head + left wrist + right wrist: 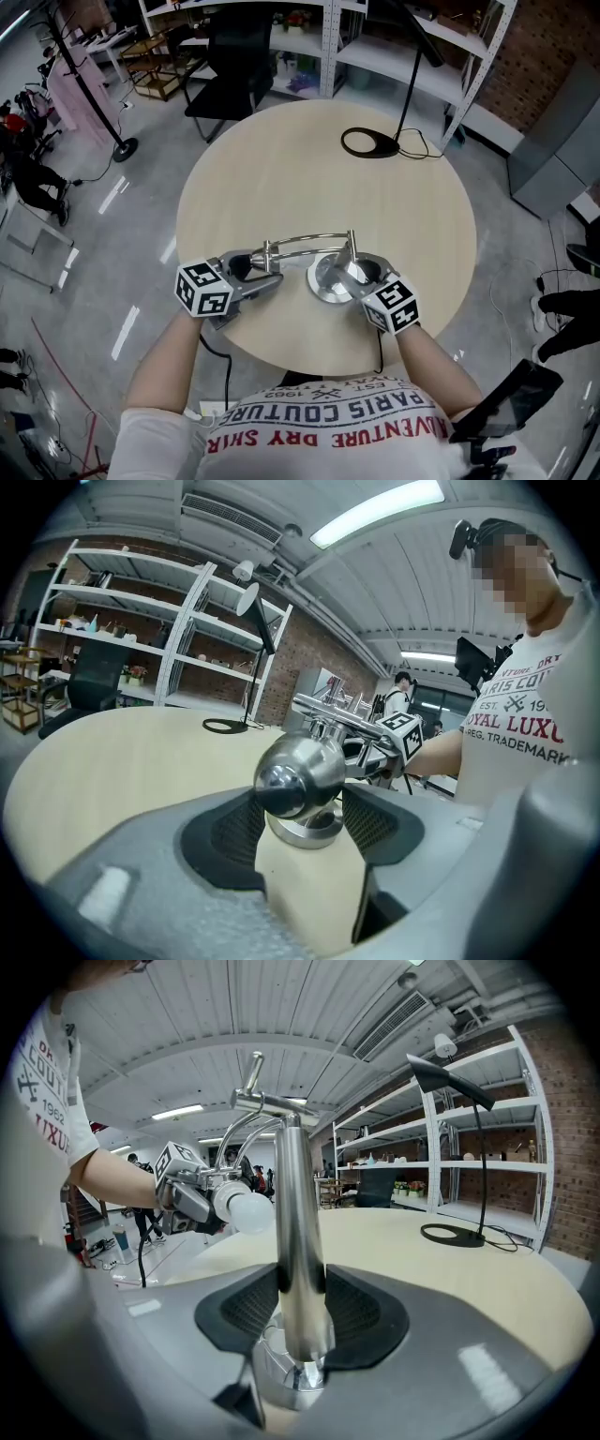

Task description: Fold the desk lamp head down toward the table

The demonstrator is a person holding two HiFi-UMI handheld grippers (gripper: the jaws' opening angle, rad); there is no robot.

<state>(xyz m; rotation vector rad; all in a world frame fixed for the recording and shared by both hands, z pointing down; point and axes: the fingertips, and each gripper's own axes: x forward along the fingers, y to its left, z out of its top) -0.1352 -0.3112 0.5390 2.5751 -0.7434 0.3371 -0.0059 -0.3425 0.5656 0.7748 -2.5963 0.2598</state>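
Note:
A chrome desk lamp stands near the front edge of the round wooden table (309, 169). Its round base (328, 284) carries an upright post (298, 1241), and a curved arm (305, 240) runs left to the head. My right gripper (364, 272) is shut on the post just above the base, with both pads against the metal. My left gripper (255, 274) is shut on the domed chrome lamp head (298, 775), which sits between its pads. In the right gripper view the white bulb (246, 1211) pokes out of the head beside the left gripper (223, 1206).
A black floor-style lamp with a ring base (373, 142) stands at the table's far right, its cable trailing off the edge. A black chair (230, 66) and white shelving (394, 47) lie beyond the table. My body is close to the front edge.

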